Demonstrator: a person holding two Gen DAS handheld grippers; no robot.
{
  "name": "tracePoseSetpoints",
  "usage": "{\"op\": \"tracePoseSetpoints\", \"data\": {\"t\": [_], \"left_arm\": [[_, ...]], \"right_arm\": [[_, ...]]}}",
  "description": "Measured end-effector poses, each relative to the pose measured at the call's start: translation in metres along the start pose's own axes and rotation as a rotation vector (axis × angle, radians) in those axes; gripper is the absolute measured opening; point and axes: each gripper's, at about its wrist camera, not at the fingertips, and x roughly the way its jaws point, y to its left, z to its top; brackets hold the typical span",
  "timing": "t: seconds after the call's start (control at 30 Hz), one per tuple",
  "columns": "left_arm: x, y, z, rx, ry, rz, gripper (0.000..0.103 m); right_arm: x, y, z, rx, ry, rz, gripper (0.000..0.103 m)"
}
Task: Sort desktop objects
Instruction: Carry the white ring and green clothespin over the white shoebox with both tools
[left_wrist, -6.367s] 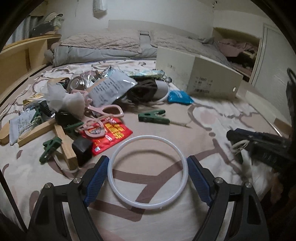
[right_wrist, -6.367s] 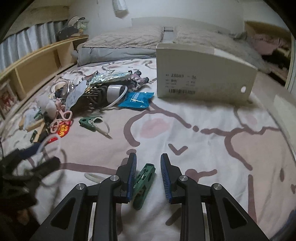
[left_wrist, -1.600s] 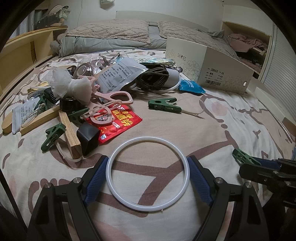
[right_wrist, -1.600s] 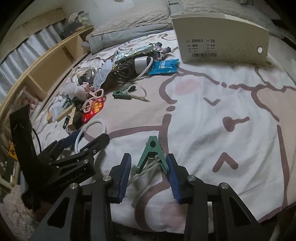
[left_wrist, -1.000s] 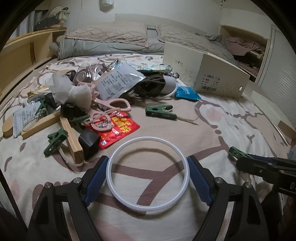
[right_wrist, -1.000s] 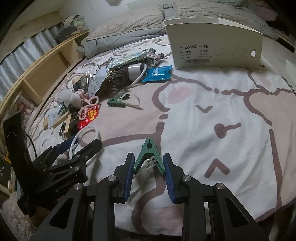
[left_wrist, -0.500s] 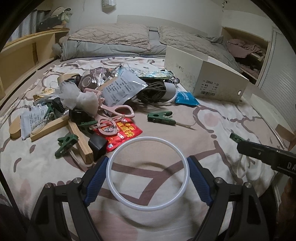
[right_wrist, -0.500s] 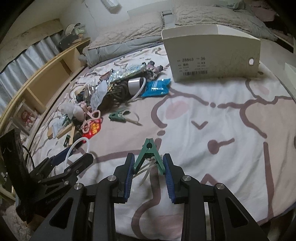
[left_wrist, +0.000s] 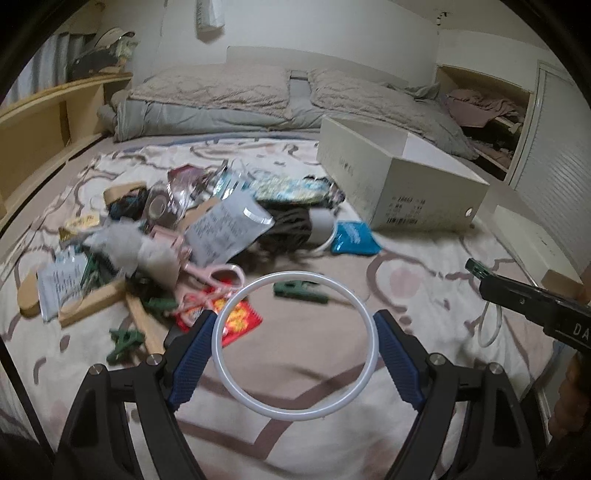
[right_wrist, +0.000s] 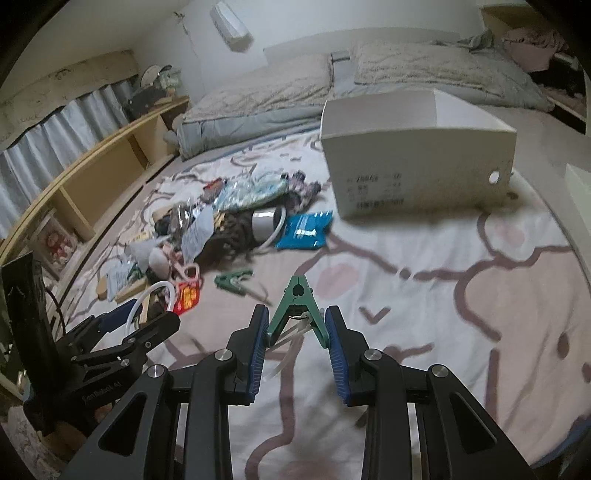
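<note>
**Both claws loaded above the bed**

The left claw (left_wrist: 295, 347) points down at a slant over the bed (left_wrist: 424, 295), its jaws spread wide and clamped on a white ring (left_wrist: 364, 321); the blue pads press the ring's rim at 9 and 3 o'clock, and the ring hangs clear of the sheet.

The right claw (right_wrist: 295, 334) tilts down likewise, jaws drawn narrow and gripping a green clip (right_wrist: 295, 302) by its two handles, the clip's nose pointing to 12 o'clock. A white cord (right_wrist: 284, 354) dangles from the clip.

In the left view the right claw enters at 3 o'clock; in the right view the left claw sits at 8 o'clock.

A clutter pile (left_wrist: 207, 236) lies at 11 o'clock of the left claw, another green clip (left_wrist: 299, 290) showing through the ring. An open box (right_wrist: 417, 155) stands at 1 o'clock of the right claw.
</note>
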Motion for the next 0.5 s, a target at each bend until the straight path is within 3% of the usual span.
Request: {"op": "tracePoseSetpoints", "data": {"t": [0.5], "left_arm": [[0.01, -0.037, 0.058, 0.054, -0.061, -0.091, 0.085]], "right_arm": [[-0.026, -0.04, 0.048, -0.004, -0.125, -0.073, 0.032]]}}
